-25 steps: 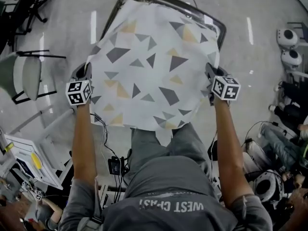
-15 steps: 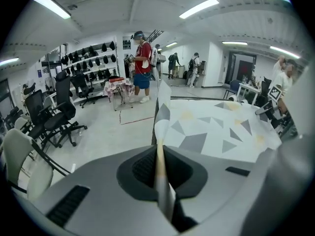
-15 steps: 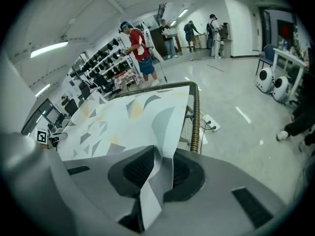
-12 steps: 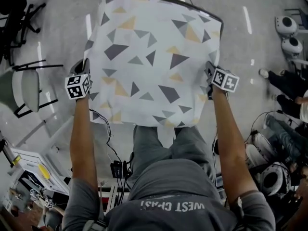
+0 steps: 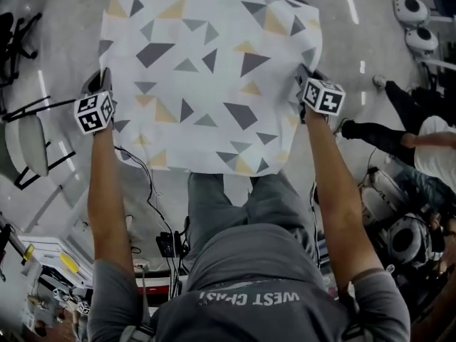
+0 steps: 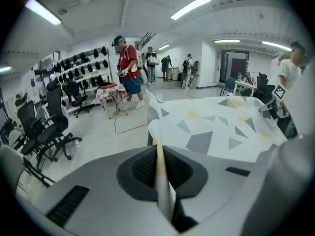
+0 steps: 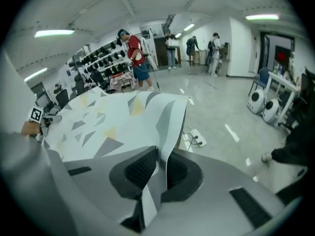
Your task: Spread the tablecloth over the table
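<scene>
The white tablecloth (image 5: pixel 214 70) with grey and yellow triangles is stretched out flat in front of me and hides the table under it. My left gripper (image 5: pixel 103 85) grips its left edge, and in the left gripper view the jaws (image 6: pixel 158 154) are shut on a thin fold of cloth (image 6: pixel 221 127). My right gripper (image 5: pixel 303 78) holds the right edge. In the right gripper view a creased fold of the cloth (image 7: pixel 113 117) runs between the jaws (image 7: pixel 161 163), which are closing on it.
A chair (image 5: pixel 28 141) stands at the left. A seated person (image 5: pixel 420 137) and white round machines (image 5: pixel 410 9) are at the right. Cables and a power strip (image 5: pixel 171 244) lie by my feet. A person in red (image 6: pixel 129 68) stands beyond the cloth.
Both grippers have carried the cloth forward and lower. The dark table frame that showed at the far edge before is now covered by the cloth.
</scene>
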